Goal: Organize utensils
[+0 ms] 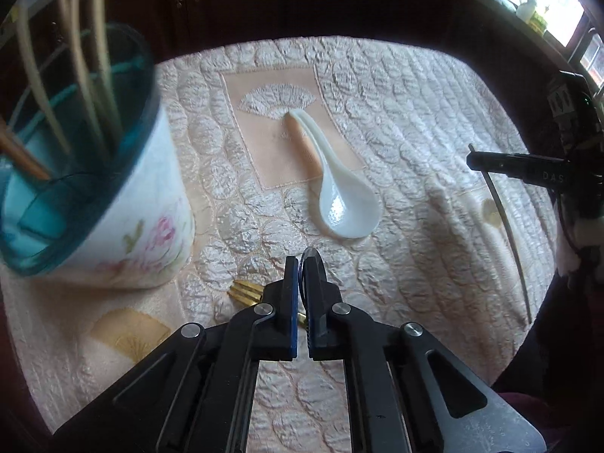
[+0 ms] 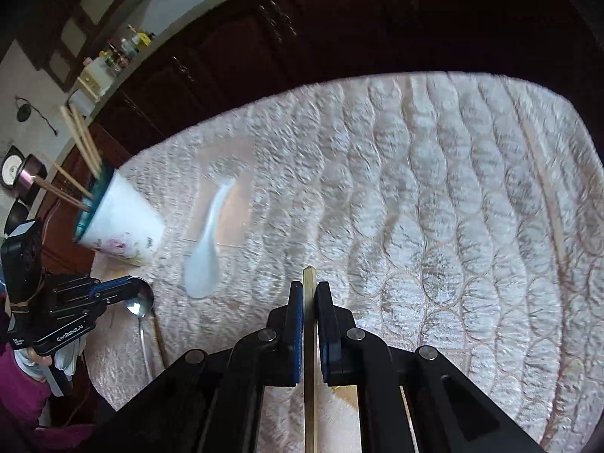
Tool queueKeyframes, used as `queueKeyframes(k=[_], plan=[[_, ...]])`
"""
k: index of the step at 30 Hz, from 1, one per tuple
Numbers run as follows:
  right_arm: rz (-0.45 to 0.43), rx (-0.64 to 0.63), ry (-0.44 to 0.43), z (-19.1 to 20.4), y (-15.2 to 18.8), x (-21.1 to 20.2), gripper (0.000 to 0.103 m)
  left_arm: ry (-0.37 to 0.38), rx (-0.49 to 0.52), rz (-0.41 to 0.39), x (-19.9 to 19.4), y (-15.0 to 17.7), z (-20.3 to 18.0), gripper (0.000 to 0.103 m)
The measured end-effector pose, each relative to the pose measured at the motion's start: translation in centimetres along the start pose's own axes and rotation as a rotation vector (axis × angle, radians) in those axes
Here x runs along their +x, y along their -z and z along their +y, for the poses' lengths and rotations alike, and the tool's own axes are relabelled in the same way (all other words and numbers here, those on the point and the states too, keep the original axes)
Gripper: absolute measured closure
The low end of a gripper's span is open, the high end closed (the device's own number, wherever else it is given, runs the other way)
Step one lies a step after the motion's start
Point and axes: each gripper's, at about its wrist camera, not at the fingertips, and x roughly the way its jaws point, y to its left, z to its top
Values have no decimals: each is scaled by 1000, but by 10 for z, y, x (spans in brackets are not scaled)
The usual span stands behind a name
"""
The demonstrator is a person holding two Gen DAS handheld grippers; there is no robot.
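In the left wrist view my left gripper (image 1: 301, 264) is shut on a metal spoon (image 1: 312, 253), of which only the bowl's edge shows above the fingertips. The right wrist view shows that spoon (image 2: 139, 300) hanging from the left gripper (image 2: 122, 287), handle down. My right gripper (image 2: 309, 287) is shut on a pale chopstick (image 2: 309, 277); from the left it appears at the right edge (image 1: 473, 160), the chopstick (image 1: 507, 234) hanging below. A white ceramic spoon (image 1: 341, 196) lies on the quilted cloth (image 1: 415, 113). A floral cup (image 1: 124, 226) with a blue rim holds several chopsticks.
A gold fork (image 1: 245, 290) lies on the cloth just under my left gripper. Another chopstick (image 2: 543, 192) lies on the cloth at the far right. Dark wooden cabinets (image 2: 302, 37) stand behind the table. A magenta sleeve (image 2: 22, 396) is at the lower left.
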Motion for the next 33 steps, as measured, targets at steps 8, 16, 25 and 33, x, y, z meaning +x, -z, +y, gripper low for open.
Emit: queueKeyframes(k=[8, 16, 25, 33], plan=[[-115, -65, -51, 34, -4, -58, 97, -17, -52, -158, -78, 5, 5, 101], [-197, -164, -111, 86, -16, -88, 97, -86, -94, -298, -159, 7, 29, 101], [-292, -253, -196, 150, -50, -111, 98, -244, -208, -452, -225, 4, 77, 101], [-356, -332, -238, 203, -88, -125, 98, -397, -243, -536, -243, -7, 103, 101]])
